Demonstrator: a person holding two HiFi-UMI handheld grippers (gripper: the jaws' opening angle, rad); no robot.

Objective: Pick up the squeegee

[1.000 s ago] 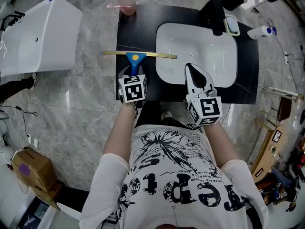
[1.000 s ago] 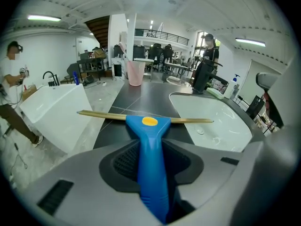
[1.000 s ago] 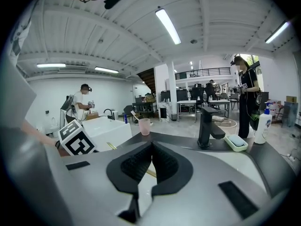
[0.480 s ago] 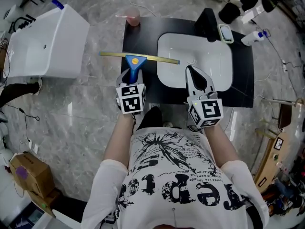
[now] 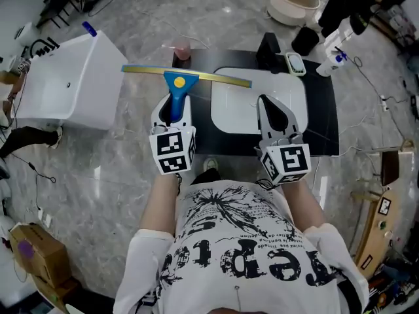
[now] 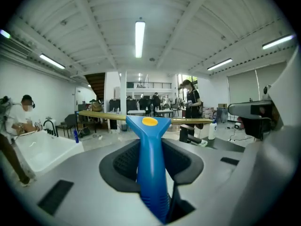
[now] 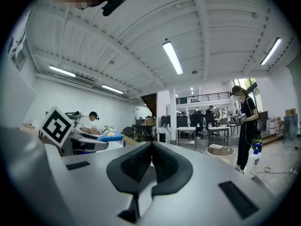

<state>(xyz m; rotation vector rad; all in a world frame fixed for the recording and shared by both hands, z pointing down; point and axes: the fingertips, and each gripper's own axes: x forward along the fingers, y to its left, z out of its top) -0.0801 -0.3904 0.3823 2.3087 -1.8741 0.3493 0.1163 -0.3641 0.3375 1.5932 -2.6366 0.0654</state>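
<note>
The squeegee [image 5: 177, 87] has a blue handle with a yellow dot and a long brass-coloured blade [image 5: 209, 77]. My left gripper [image 5: 171, 113] is shut on the handle and holds it in the air above the black counter, blade across and level. In the left gripper view the blue handle [image 6: 151, 166] stands pinched between the dark pads, and the blade [image 6: 99, 116] spans the room behind. My right gripper [image 5: 273, 113] hovers over the white sink, jaws together with nothing in them. In the right gripper view its pads [image 7: 141, 166] touch, and the squeegee [image 7: 110, 136] shows at the left.
A white sink basin [image 5: 236, 106] is set in a black counter [image 5: 324, 129]. A white tub [image 5: 65, 84] stands at the left. A pink cup [image 5: 181, 50], a black faucet [image 5: 267, 48] and a spray bottle [image 5: 330, 61] are at the back. People stand in the room behind.
Both grippers have risen toward the camera. The left one has lifted the squeegee well clear of the counter and levelled out; the right one rose alongside, still shut.
</note>
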